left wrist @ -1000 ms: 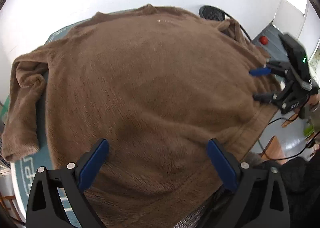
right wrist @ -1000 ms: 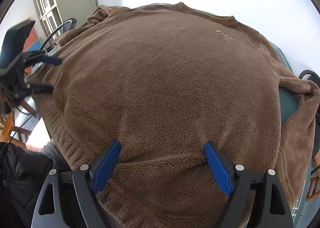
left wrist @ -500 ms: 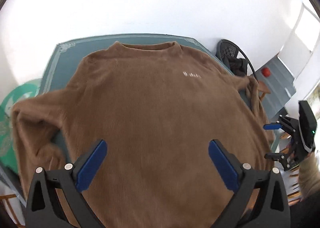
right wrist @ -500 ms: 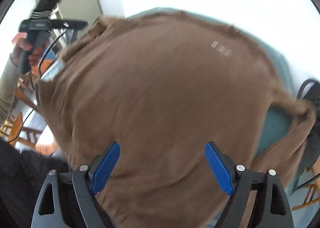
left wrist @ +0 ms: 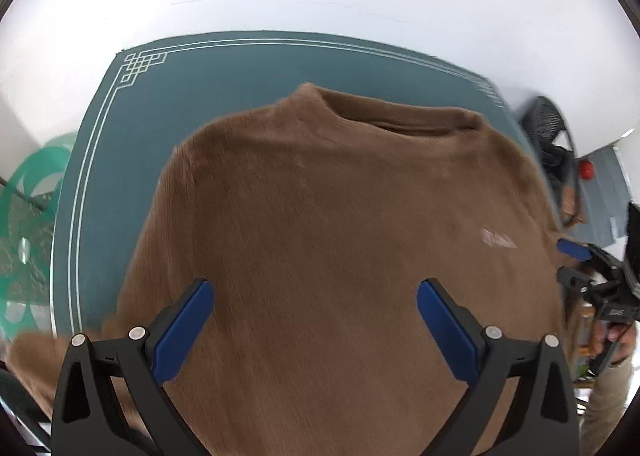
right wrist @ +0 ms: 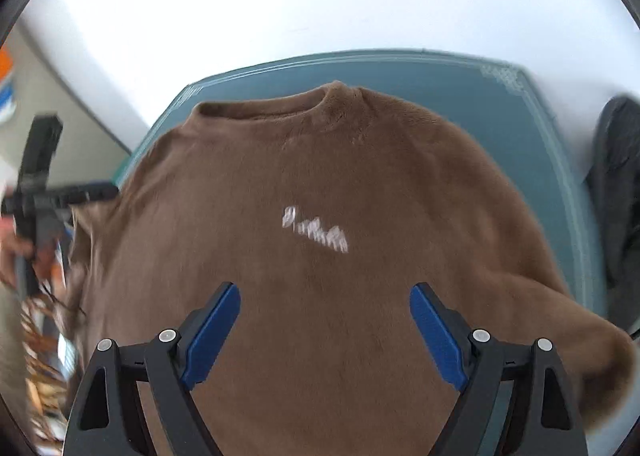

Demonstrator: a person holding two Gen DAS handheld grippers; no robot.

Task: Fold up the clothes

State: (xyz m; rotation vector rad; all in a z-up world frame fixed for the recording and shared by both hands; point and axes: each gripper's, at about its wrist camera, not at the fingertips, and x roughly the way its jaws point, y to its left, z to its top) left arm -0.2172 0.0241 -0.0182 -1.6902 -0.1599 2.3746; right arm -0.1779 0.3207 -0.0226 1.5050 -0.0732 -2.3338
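A brown fleece sweater point(left wrist: 328, 216) lies spread front up on a dark teal mat point(left wrist: 224, 68), collar toward the far wall, a small white logo point(right wrist: 314, 230) on its chest. My left gripper point(left wrist: 314, 316) hangs open above the sweater's body with nothing between its blue pads. My right gripper point(right wrist: 324, 320) is also open above the chest, just below the logo, holding nothing. In the left wrist view the right gripper point(left wrist: 576, 262) shows at the right edge beside the sweater. The left gripper point(right wrist: 60, 192) appears blurred at the left of the right wrist view.
The teal mat point(right wrist: 540, 128) with its white border line lies against a white wall. A black object point(right wrist: 620, 192) stands past the mat's right edge. A green patterned surface point(left wrist: 32, 216) lies left of the mat. A grey box with a red button point(left wrist: 586, 170) sits at the right.
Both grippers have drawn back from the sweater and swung apart, so more of the mat and the collar show. Both stay open and empty. The sweater lies as before.
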